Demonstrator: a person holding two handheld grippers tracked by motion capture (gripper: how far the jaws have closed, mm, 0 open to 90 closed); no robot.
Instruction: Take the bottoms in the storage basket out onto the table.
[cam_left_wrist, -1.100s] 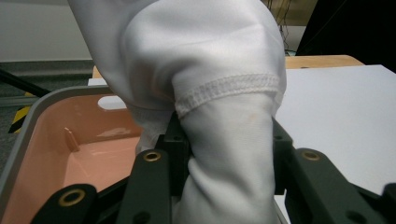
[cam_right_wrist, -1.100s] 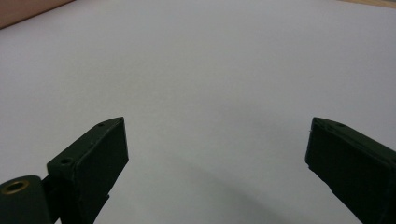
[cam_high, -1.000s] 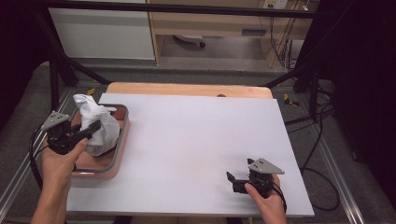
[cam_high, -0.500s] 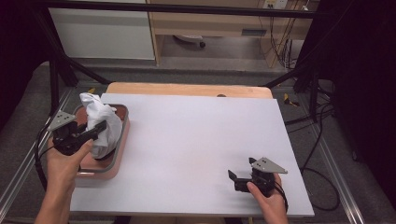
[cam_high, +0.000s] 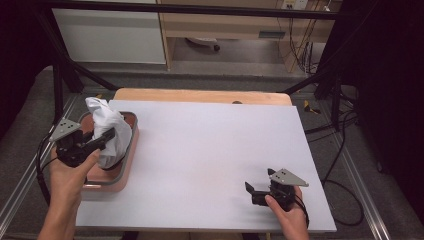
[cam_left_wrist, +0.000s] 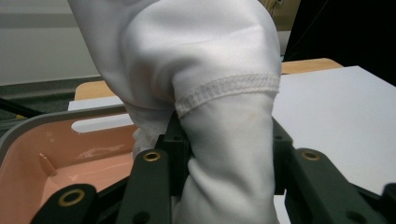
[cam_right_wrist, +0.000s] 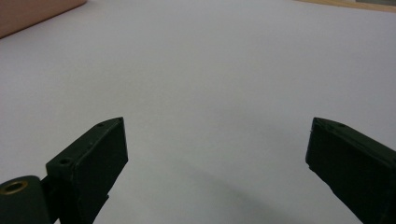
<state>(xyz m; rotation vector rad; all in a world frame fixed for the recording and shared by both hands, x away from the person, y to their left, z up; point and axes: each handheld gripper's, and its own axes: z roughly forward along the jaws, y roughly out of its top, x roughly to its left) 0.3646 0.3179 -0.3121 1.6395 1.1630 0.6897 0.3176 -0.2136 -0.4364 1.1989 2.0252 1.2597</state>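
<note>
Seen from the high view, a person stands at a white tabletop (cam_high: 210, 155) with a claw in each hand. The left claw (cam_high: 102, 137) sits at the left edge of the tabletop, over a shallow pink tray (cam_high: 127, 155) with a grey rim. It pinches a bunched white cloth (cam_high: 107, 127), which stands up out of the tray in a tall, crumpled heap. The left hand (cam_high: 67, 170) grips the tool from below, and a grey three-cornered plate rides on top of it.

The left gripper view adds detail that the high view cannot give. The white cloth (cam_left_wrist: 224, 140) is squeezed between the two black jaws, a thick fold running down through them. A stitched hem crosses the fabric just above the jaws. Behind the cloth to the left lies the tray's (cam_left_wrist: 60, 149) glossy pink inside, and the tabletop (cam_left_wrist: 336, 107) stretches away to the right.

The right claw (cam_high: 251, 192) rests low at the near right part of the tabletop, well apart from the tray and the cloth, held by the right hand (cam_high: 287, 210). From above its jaws are too small to judge. The right gripper view settles it: the two black jaws are spread wide, with bare white tabletop (cam_right_wrist: 210, 84) between them. A corner of the pink tray (cam_right_wrist: 32, 11) shows at the top left of that view.
</note>
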